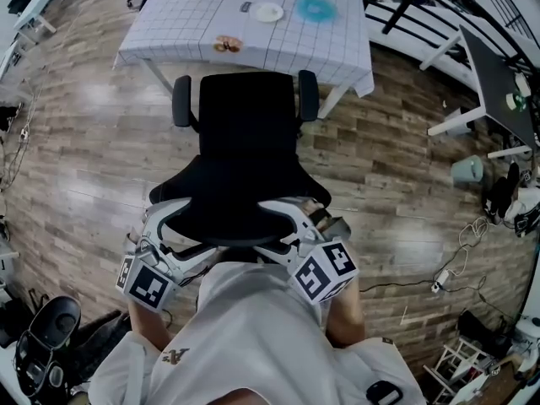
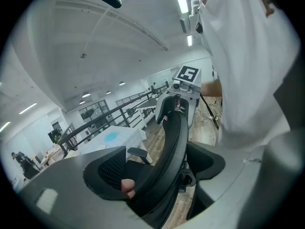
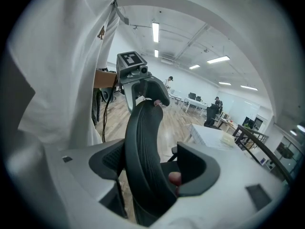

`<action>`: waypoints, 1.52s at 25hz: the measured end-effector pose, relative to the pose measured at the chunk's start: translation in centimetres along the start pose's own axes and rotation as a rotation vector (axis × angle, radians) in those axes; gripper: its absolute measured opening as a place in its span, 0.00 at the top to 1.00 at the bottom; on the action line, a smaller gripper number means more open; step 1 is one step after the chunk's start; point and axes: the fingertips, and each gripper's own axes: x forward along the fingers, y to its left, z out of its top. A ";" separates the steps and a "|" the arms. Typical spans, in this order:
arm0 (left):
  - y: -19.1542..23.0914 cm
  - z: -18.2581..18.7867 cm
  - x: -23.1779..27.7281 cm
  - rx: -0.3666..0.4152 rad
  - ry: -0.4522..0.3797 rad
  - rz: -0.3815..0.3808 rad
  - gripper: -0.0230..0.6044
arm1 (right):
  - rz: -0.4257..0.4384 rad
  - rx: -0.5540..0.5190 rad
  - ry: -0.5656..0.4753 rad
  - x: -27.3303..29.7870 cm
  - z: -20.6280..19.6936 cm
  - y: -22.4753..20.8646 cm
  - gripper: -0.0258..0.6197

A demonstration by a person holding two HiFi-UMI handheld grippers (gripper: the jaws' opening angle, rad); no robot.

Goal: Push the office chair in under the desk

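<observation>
1 office chair point(image 1: 246, 154), 1 desk point(image 1: 325, 53), 2 tools point(image 1: 173, 222) point(image 1: 291, 224)

No word, number or brand can be read anywhere. The only signs are black-and-white square markers. The cube point(image 1: 145, 283) on the left gripper point(image 1: 171, 224) shows one on its broad face and part of another on a side face. The cube point(image 1: 325, 270) on the right gripper point(image 1: 295, 224) shows two as well. Each gripper view also catches one such marker on the other gripper's cube. The person's white shirt point(image 1: 253, 336) carries a small gold emblem point(image 1: 175, 357), too small to read. On the checked worktop point(image 1: 169, 24) lies a small dark rectangle point(image 1: 245, 7), perhaps a label, too small to read.
</observation>
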 end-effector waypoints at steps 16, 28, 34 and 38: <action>5.6 -2.5 -1.4 0.025 -0.024 -0.034 0.33 | -0.017 0.053 0.043 4.5 1.7 -3.7 0.46; 9.0 -3.8 -1.2 0.043 -0.025 -0.049 0.32 | -0.033 0.066 0.075 6.7 1.9 -6.6 0.46; 10.3 -3.8 -0.4 0.035 -0.032 -0.040 0.32 | -0.021 0.060 0.065 6.8 1.5 -8.0 0.46; 11.0 -3.7 -0.2 0.031 -0.034 -0.044 0.32 | -0.014 0.061 0.059 6.9 1.5 -8.8 0.46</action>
